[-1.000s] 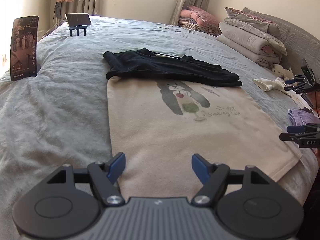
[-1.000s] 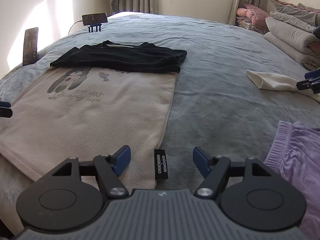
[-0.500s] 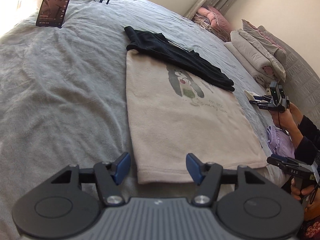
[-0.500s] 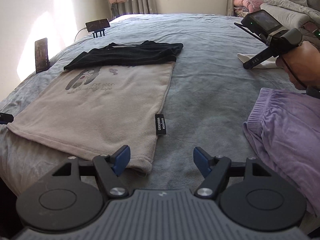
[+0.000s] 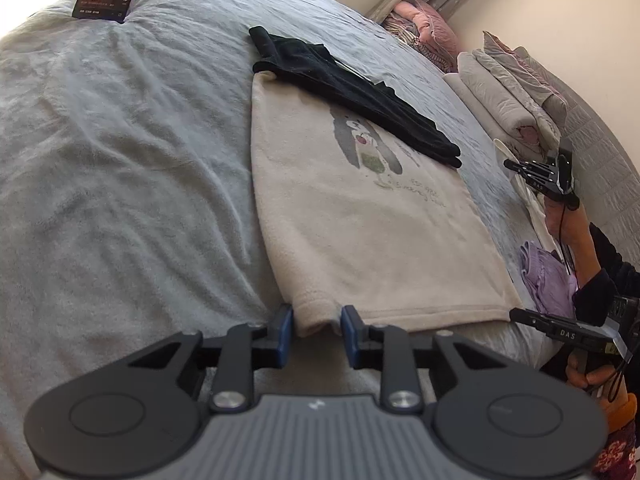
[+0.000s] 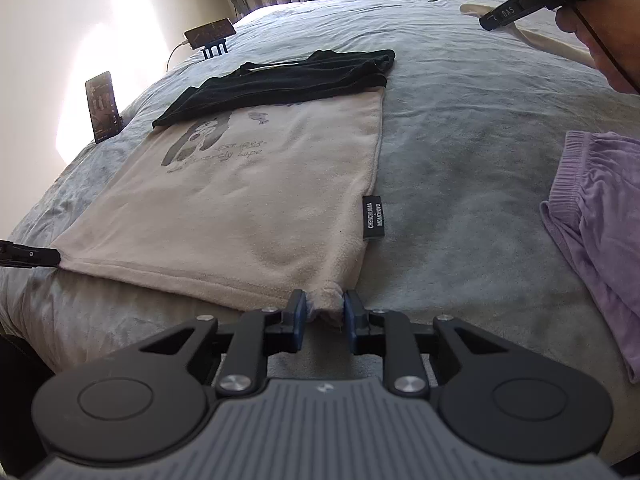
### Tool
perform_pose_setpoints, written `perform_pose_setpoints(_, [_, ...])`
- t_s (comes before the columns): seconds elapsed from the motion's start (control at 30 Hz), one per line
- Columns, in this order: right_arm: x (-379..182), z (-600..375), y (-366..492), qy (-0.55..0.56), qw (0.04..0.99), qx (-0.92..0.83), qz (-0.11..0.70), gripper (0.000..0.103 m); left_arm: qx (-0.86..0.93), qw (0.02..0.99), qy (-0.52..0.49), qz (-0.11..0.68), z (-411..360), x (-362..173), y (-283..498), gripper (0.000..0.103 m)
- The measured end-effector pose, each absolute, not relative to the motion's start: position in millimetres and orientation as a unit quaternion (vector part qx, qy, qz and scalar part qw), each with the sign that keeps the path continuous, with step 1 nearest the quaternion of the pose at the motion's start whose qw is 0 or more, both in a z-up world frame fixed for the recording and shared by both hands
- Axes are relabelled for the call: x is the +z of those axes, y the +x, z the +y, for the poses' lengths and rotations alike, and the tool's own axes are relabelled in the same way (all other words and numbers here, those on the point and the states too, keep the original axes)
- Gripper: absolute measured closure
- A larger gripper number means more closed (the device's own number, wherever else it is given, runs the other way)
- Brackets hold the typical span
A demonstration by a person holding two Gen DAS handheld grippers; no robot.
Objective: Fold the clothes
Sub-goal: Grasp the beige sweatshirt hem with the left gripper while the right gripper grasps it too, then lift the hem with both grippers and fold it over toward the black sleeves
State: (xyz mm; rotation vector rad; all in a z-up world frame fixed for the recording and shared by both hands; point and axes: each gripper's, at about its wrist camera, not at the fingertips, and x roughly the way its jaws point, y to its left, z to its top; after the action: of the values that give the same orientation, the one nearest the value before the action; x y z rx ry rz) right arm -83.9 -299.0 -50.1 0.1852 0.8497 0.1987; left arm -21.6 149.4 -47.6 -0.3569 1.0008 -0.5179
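Note:
A cream shirt [image 5: 360,220] with a cartoon print lies flat on the grey bed, and a black garment [image 5: 360,92] lies across its far end. My left gripper [image 5: 317,330] is shut on the near left corner of the hem, with the cloth bunched between the blue pads. In the right wrist view the cream shirt [image 6: 248,200] spreads away to the left, and my right gripper [image 6: 324,320] is shut on its near right corner, just below the black side label [image 6: 373,216]. The black garment [image 6: 288,80] is untouched.
A purple garment [image 6: 600,220] lies to the right on the bed [image 5: 120,160]. Another hand holds a third gripper [image 6: 516,8] over a white cloth [image 6: 552,44]. Two phones [image 6: 103,106] [image 6: 210,34] stand at the far left. Folded bedding [image 5: 504,96] is stacked by the headboard.
Both grippers dropped to the shirt's near hem and went from wide open to shut on its two corners. A hand with another gripper came into view on the right.

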Motion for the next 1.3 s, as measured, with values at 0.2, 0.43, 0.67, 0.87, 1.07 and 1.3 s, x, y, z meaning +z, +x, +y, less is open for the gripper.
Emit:
perform_pose_setpoints(0.2, [-39,-290,-84,0.063,0.908,0.087,0.406,0.09,-0.25,0.832,-0.165,0.467,149,-46,-26,0.091])
perform_pose_setpoints(0.43, [-20,-284,-81,0.044,0.917,0.083,0.389,0.09,-0.249,0.837,-0.181,0.452,151,-40,-26,0.094])
perform_pose_setpoints(0.67, [-3,-277,-59,0.022,0.924,0.081,0.373,0.091,-0.253,0.846,-0.2,0.426,149,-21,-12,0.094])
perform_pose_setpoints(0.87, [7,-273,-33,0.007,0.929,0.075,0.361,0.091,-0.243,0.855,-0.212,0.406,145,-9,18,0.094])
perform_pose_setpoints(1.07, [5,-279,9,0.007,0.933,0.053,0.355,0.091,-0.22,0.858,-0.229,0.403,142,-15,60,0.094])
perform_pose_setpoints(1.3, [-21,-292,63,0.039,0.927,0.026,0.371,0.091,-0.19,0.847,-0.264,0.42,140,-46,115,0.094])
